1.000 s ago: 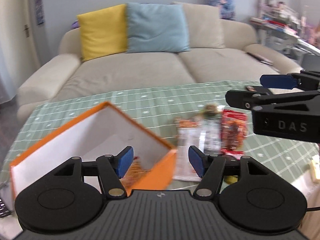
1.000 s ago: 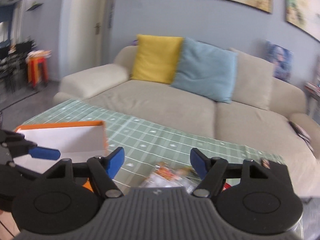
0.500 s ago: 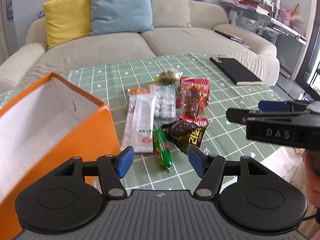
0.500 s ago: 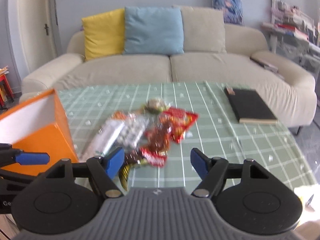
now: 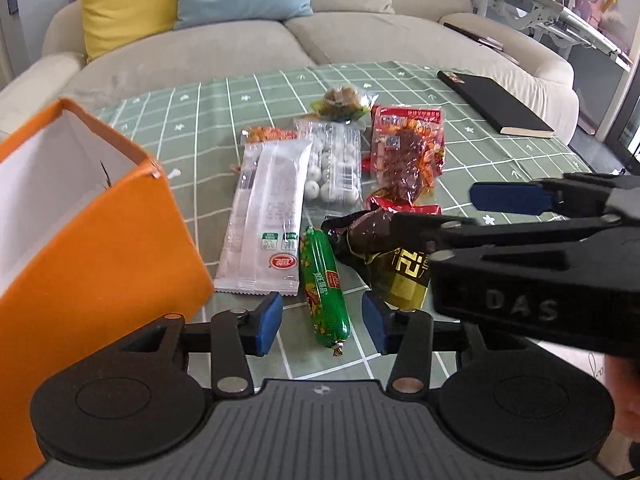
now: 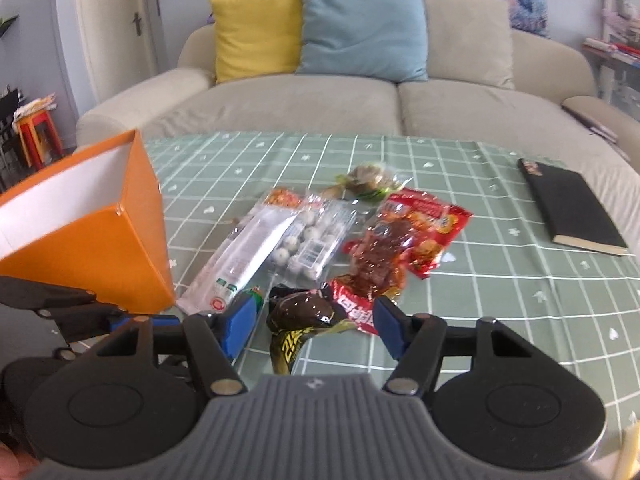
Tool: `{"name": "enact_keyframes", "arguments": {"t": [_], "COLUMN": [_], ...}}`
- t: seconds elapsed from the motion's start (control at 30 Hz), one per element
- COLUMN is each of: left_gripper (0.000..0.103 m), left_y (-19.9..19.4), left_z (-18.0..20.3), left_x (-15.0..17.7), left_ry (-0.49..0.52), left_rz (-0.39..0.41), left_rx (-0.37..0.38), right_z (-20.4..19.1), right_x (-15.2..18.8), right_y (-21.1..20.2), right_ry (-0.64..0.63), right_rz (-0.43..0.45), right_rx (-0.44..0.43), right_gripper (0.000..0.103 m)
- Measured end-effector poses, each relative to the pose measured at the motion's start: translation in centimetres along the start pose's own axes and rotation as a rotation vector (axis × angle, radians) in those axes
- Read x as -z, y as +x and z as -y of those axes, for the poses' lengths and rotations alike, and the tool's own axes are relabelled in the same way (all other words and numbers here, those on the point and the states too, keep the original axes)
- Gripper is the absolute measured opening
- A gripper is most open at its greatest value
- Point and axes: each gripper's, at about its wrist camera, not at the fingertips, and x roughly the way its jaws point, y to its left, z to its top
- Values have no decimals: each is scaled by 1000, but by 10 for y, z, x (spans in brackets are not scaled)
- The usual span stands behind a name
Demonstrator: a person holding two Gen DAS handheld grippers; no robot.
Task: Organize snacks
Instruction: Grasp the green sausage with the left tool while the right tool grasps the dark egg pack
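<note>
Several snack packets lie in a heap on the green checked tablecloth (image 5: 200, 120). An open orange box (image 5: 100, 240) stands left of them. My left gripper (image 5: 321, 326) hangs low over the near end of a green sausage (image 5: 324, 280); its jaws are closing, the sausage is between them, and the pads do not touch it. My right gripper (image 6: 315, 330) hovers over a dark brown and yellow packet (image 6: 304, 316), its jaws also closing without contact. Behind lie a long white packet (image 5: 268, 216), a clear pack of white balls (image 5: 336, 164) and a red packet (image 5: 404, 152).
A black book (image 6: 572, 208) lies on the table's far right. A beige sofa (image 6: 320, 96) with yellow and blue cushions runs behind the table. The right gripper (image 5: 452, 212) crosses the left wrist view from the right, close above the dark packet.
Both grippers have sunk toward the table and tipped downward, from facing the sofa to hanging over the snack heap. Both pairs of jaws have narrowed, the left more.
</note>
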Motion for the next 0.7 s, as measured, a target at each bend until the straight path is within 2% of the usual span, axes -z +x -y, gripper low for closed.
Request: {"name": "enact_keyframes", "arguments": {"t": [0.37, 0.57, 0.7], "left_gripper": [54, 51, 47], "left_y": [21, 28, 29], "left_z": [-2, -3, 0], "left_x": [-2, -2, -2], "left_ry": [-26, -30, -10], "left_rz": [-42, -49, -43], "left_rx": [17, 23, 15], "right_z": [4, 6, 8], "right_x": [0, 3, 5], "right_y": [40, 54, 60], "right_ry": [-10, -8, 13], "right_rz": [-69, -96, -117], "right_rx": [-23, -26, -45], "right_gripper": [59, 59, 54]}}
